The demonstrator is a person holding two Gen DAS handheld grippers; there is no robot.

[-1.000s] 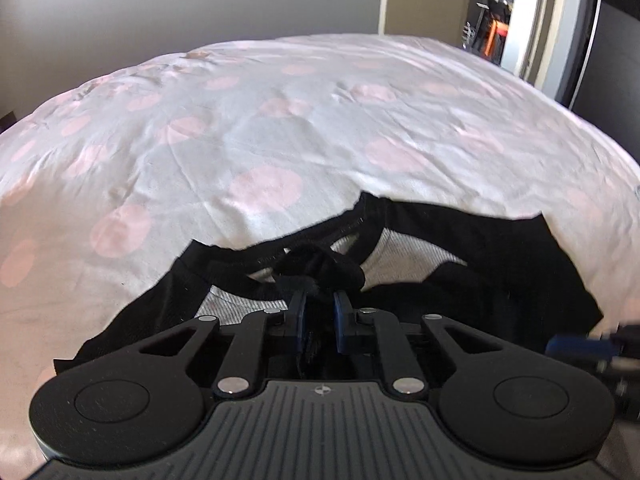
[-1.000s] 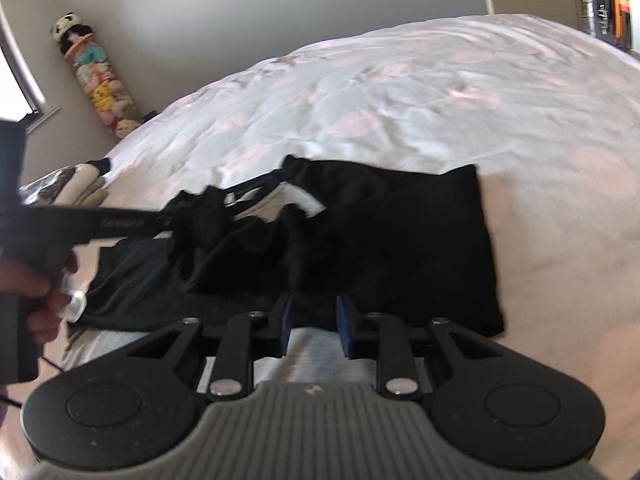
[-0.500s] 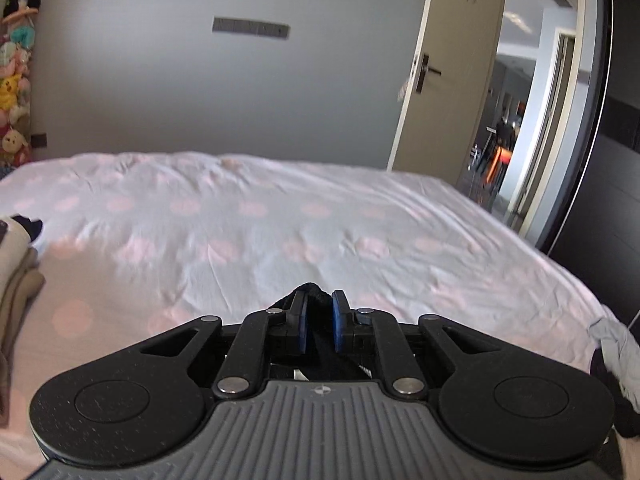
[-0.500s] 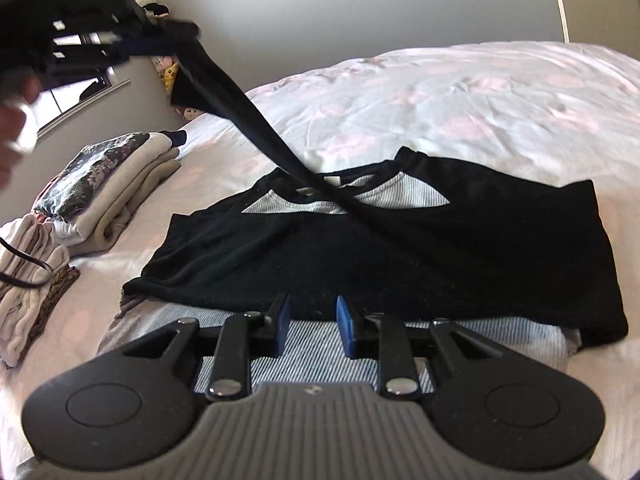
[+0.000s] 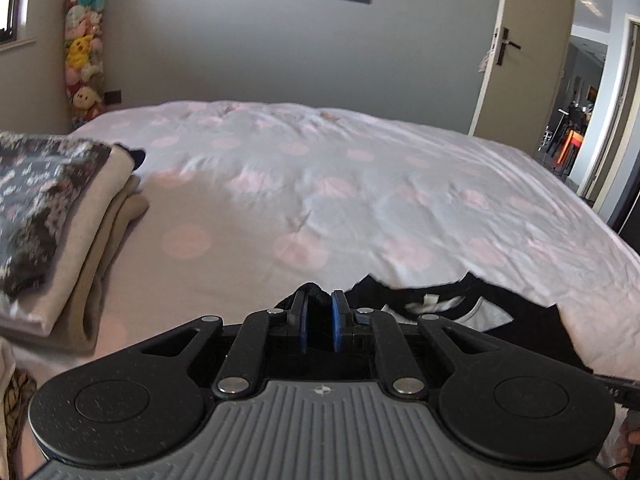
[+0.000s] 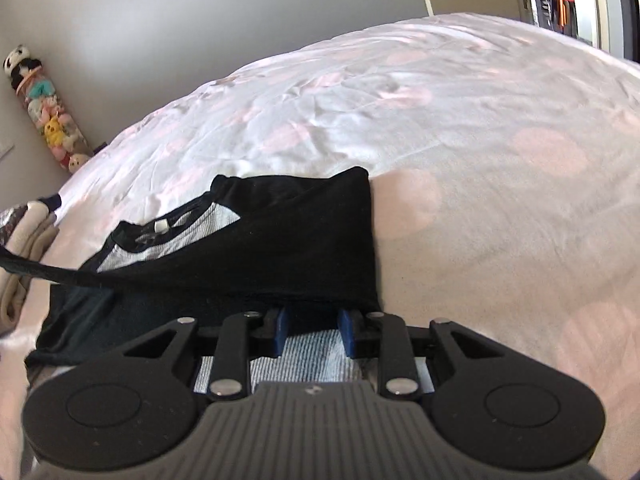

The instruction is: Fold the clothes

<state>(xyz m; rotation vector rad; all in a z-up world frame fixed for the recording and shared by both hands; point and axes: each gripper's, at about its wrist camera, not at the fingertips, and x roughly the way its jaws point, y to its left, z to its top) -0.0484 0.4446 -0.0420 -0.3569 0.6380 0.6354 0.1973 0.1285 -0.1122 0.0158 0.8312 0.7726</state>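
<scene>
A black shirt with a grey striped body [image 6: 280, 236] lies on the pink-dotted bed [image 6: 440, 120]. My left gripper [image 5: 319, 312] is shut on a bunch of black sleeve fabric [image 5: 314, 292] and holds it to the left of the shirt, whose collar [image 5: 460, 304] shows at lower right. In the right wrist view the sleeve [image 6: 60, 274] stretches taut to the left. My right gripper [image 6: 313, 328] is open at the shirt's near edge, over the grey striped part [image 6: 308, 356], holding nothing.
A stack of folded clothes [image 5: 52, 232] lies on the bed at the left, also in the right wrist view [image 6: 24, 240]. A column of soft toys [image 5: 86, 52] hangs in the far corner. An open door [image 5: 532, 48] stands at the right.
My left gripper has carried the black sleeve down and left, from high above to low beside the folded stack. My right gripper has moved closer to the shirt's near right edge.
</scene>
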